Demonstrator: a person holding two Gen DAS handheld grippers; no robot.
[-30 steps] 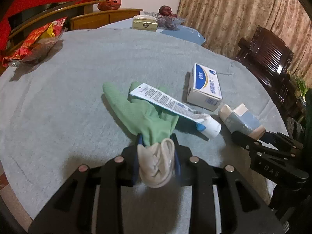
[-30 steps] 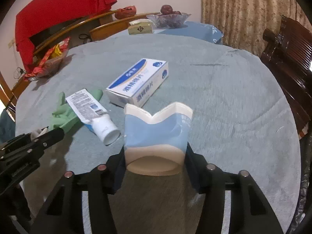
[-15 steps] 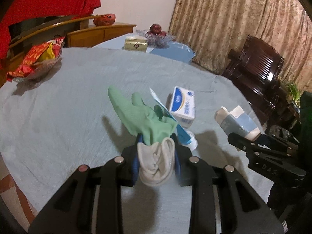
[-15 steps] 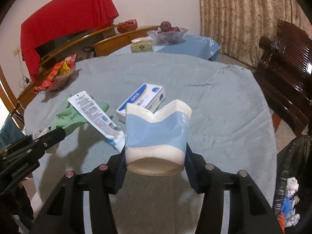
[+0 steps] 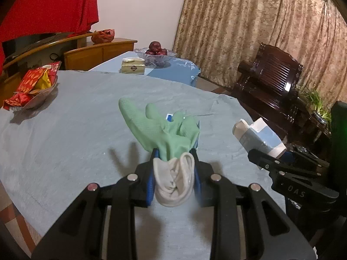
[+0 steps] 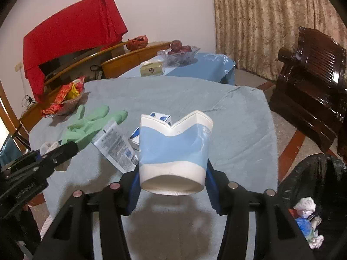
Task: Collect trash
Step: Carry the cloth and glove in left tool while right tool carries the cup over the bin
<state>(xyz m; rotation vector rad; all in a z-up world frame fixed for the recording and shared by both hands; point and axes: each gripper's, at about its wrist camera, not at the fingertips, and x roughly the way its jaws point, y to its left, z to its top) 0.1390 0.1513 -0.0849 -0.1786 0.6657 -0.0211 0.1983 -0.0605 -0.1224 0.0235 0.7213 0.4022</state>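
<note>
My left gripper [image 5: 174, 164] is shut on a green rubber glove [image 5: 160, 127] by its white cuff and holds it above the grey-blue tablecloth [image 5: 76, 125]. A flattened white tube [image 6: 116, 145] hangs against the glove. My right gripper [image 6: 172, 173] is shut on a crushed blue and white paper cup [image 6: 173, 149], also lifted; the cup shows in the left wrist view [image 5: 258, 138]. A white and blue box [image 6: 160, 117] lies on the table behind the cup. A black trash bag [image 6: 314, 177] with trash in it stands at the lower right.
A bowl of red snack packets [image 5: 34, 86] sits at the table's far left. A second table behind holds a yellow box [image 5: 132, 66] and a fruit bowl [image 5: 156, 53]. A dark wooden chair [image 6: 312, 73] stands at the right. Curtains hang behind.
Both grippers have risen and pulled back from the table with the glove and the cup. The tube has come up with the glove. The trash bag has come into the right wrist view.
</note>
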